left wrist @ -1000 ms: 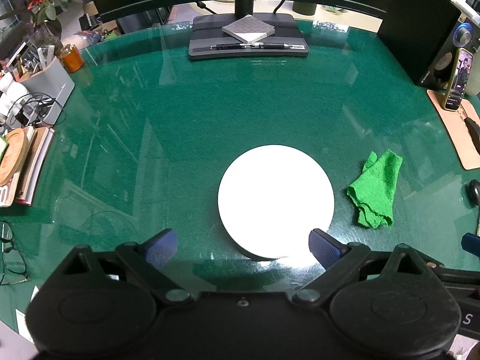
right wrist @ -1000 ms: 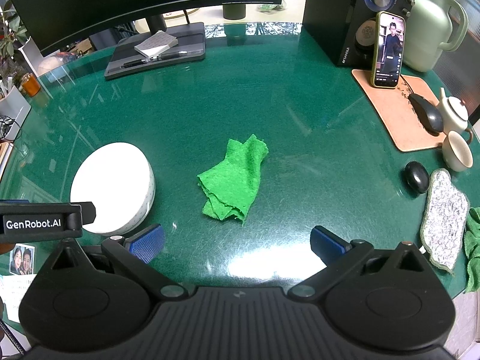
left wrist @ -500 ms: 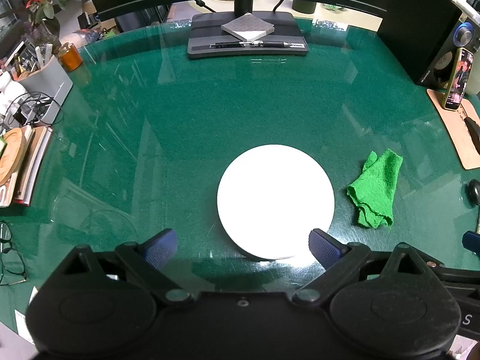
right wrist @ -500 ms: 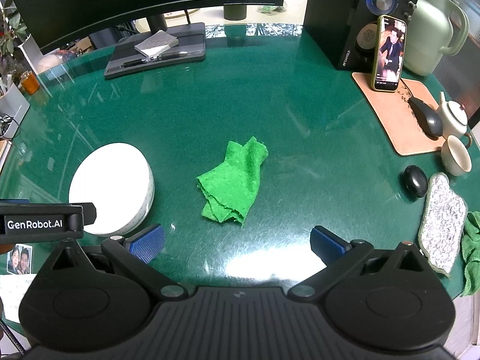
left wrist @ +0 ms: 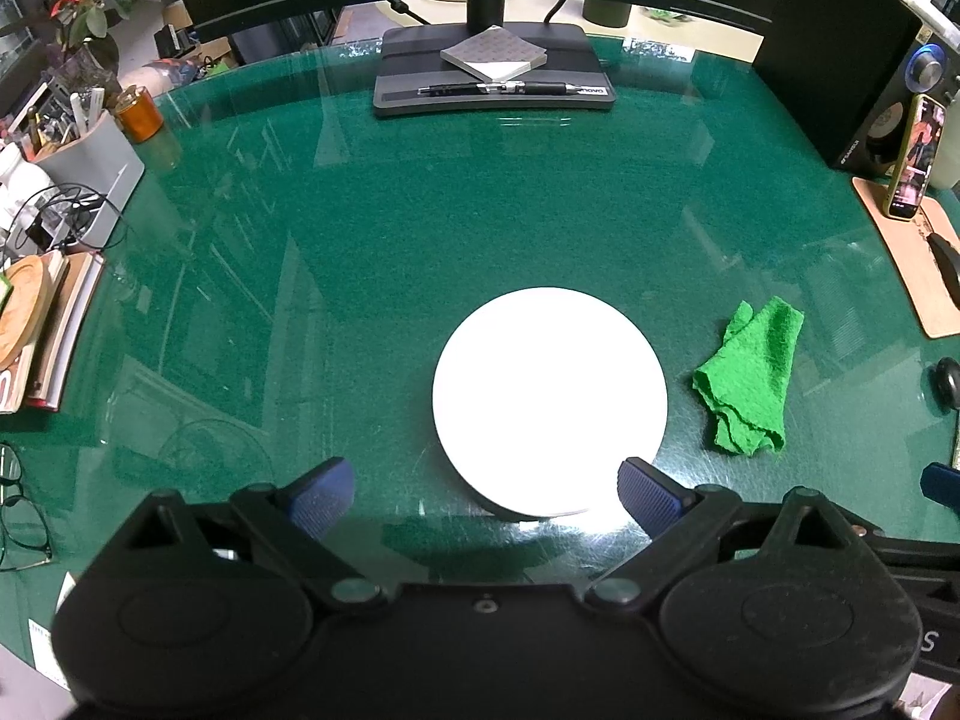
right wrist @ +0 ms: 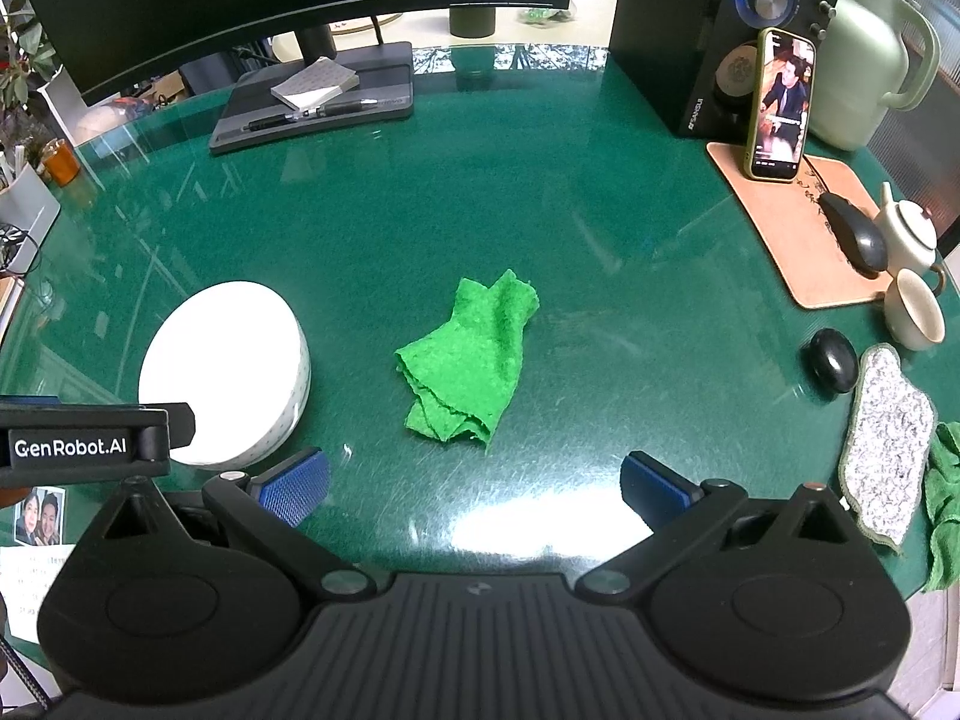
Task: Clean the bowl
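A white bowl (left wrist: 549, 399) is seen standing on the green glass-topped bench (left wrist: 420, 228), its inside washed out by glare so that no detail can be made out. The left tool (left wrist: 486, 489) is held wide, with nothing between its blue pads; the bowl lies just ahead of it, the near rim close to the right pad (left wrist: 651, 492), though contact cannot be judged. A crumpled green cloth (left wrist: 750, 381) is laid on the bench just to the right of the bowl, apart from it.

From the right wrist view the same cloth (right wrist: 471, 360) is found directly ahead of the right tool (right wrist: 474, 483), which is also spread wide and empty — its pads (right wrist: 291, 483) are kept short of the cloth. The bowl (right wrist: 231, 369) is seen to the left, partly hidden by the black body of the left tool, marked "GenRobot.AI".

Farther back a monitor stand (right wrist: 318, 99) carrying a notepad and pens is placed, and at the right a phone (right wrist: 780, 105) is propped against a speaker, beside a mouse (right wrist: 855, 231) on a tan mat.
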